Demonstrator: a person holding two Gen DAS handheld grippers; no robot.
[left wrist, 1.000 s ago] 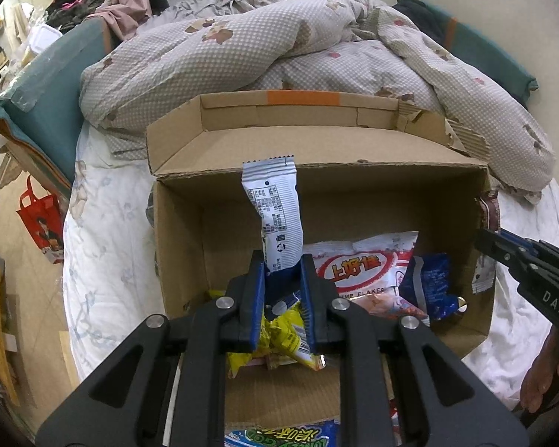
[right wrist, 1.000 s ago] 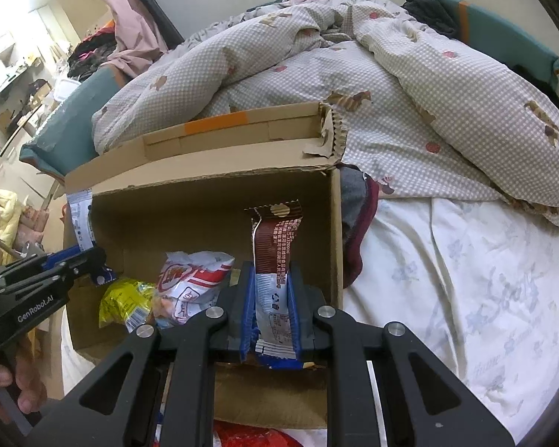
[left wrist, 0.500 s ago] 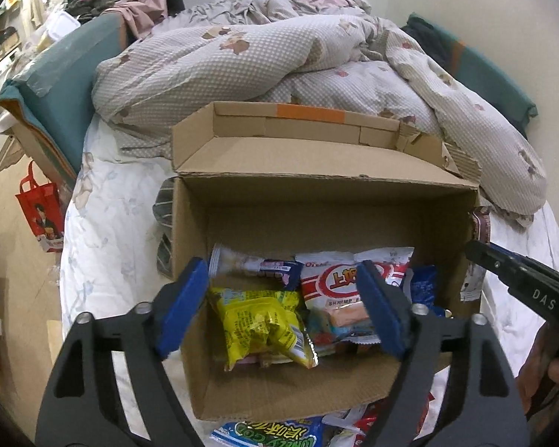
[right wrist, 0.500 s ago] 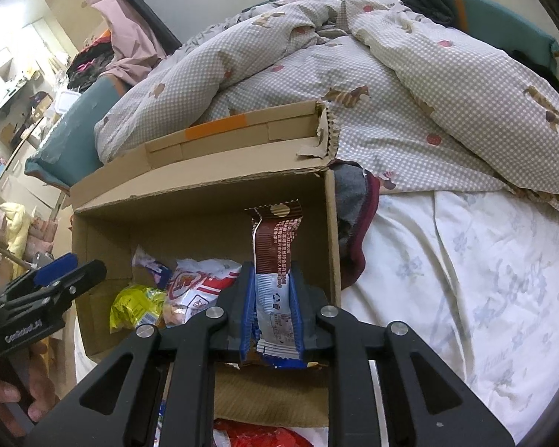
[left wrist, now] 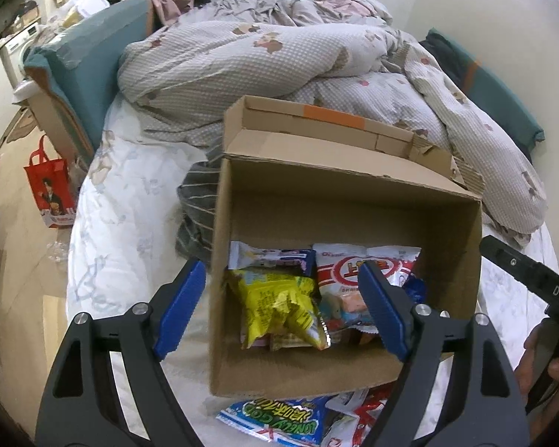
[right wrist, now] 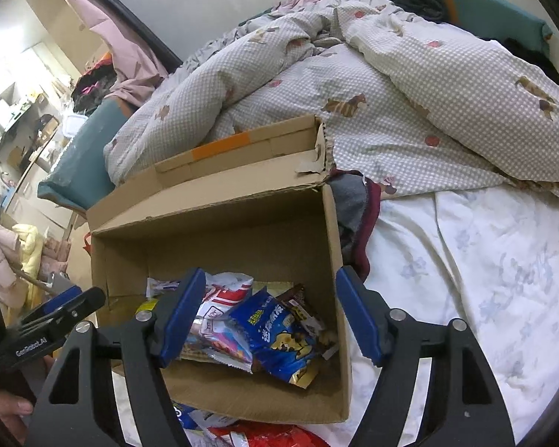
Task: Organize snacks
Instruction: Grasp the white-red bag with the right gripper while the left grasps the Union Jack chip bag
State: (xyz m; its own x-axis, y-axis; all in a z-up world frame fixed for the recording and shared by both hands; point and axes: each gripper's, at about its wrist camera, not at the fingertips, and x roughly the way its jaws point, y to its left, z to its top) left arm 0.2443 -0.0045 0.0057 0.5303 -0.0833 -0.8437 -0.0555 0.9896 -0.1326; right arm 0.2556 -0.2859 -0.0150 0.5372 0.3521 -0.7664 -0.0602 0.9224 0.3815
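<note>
Both the left claw (left wrist: 279, 309) and the right claw (right wrist: 270, 314) hang wide apart and empty above the box (left wrist: 354, 201) near the bed's (right wrist: 484, 279) foot edge, where snacks (left wrist: 279, 301) lie inside, probably so more packets (left wrist: 275, 419) can go in.

Open brown cardboard box (left wrist: 354, 219) on a bed, flaps up, crinkled yellow snack bag (left wrist: 279, 303) beside a red-and-white shrimp-chip bag (left wrist: 365, 268) inside, blue snack packet (right wrist: 275, 329) lying flat, more packets (left wrist: 279, 415) outside its near wall.
</note>
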